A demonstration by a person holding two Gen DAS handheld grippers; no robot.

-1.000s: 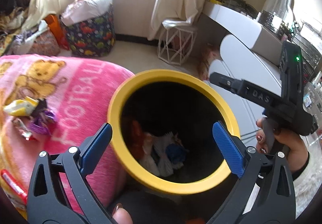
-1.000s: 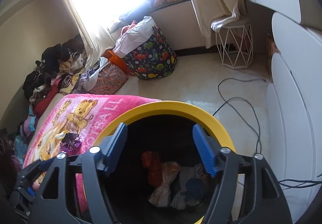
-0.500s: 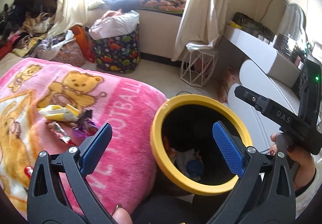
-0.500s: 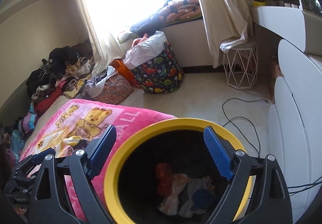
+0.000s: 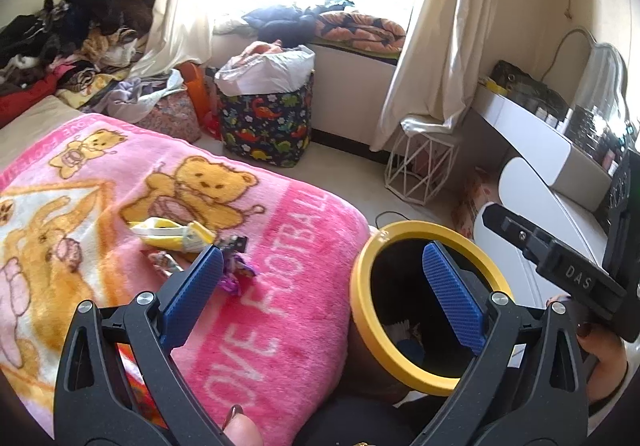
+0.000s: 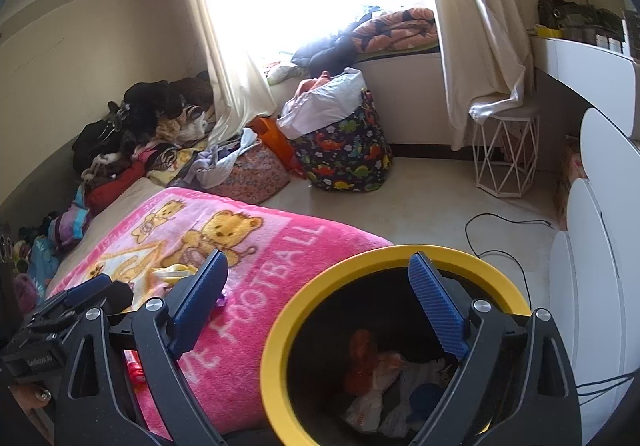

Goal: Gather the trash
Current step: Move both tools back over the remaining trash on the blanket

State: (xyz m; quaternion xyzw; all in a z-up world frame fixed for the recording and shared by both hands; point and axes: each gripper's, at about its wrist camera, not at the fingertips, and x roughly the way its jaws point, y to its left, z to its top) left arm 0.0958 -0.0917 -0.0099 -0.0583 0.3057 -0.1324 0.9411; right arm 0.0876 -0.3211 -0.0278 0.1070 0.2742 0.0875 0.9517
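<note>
A black bin with a yellow rim (image 5: pixel 362 310) (image 6: pixel 280 330) stands beside a bed with a pink teddy-bear blanket (image 5: pixel 288 286) (image 6: pixel 256 274). Crumpled trash (image 6: pixel 384 382) lies in the bin. Several wrappers lie on the blanket: a yellow-white one (image 5: pixel 172 234), a purple one (image 5: pixel 236 274) and a small silvery one (image 5: pixel 162 262). My left gripper (image 5: pixel 320 290) is open and empty, above the blanket's edge between the wrappers and the bin. My right gripper (image 6: pixel 320 310) is open and empty, over the bin's left rim. The right gripper's body shows in the left wrist view (image 5: pixel 560 266).
A dinosaur-print laundry bag (image 5: pixel 266 129) (image 6: pixel 344 153) and a white wire stool (image 5: pixel 420 169) (image 6: pixel 504 157) stand on the floor by the window. A white desk (image 5: pixel 540 141) is at the right. Clothes (image 6: pixel 140 133) pile along the left wall. A black cable (image 6: pixel 492 238) lies on the floor.
Both grippers have pulled up and back from the bin and swung left toward the blanket. The bin looks smaller and the wrappers now sit nearer the left gripper's fingers. Both stay open.
</note>
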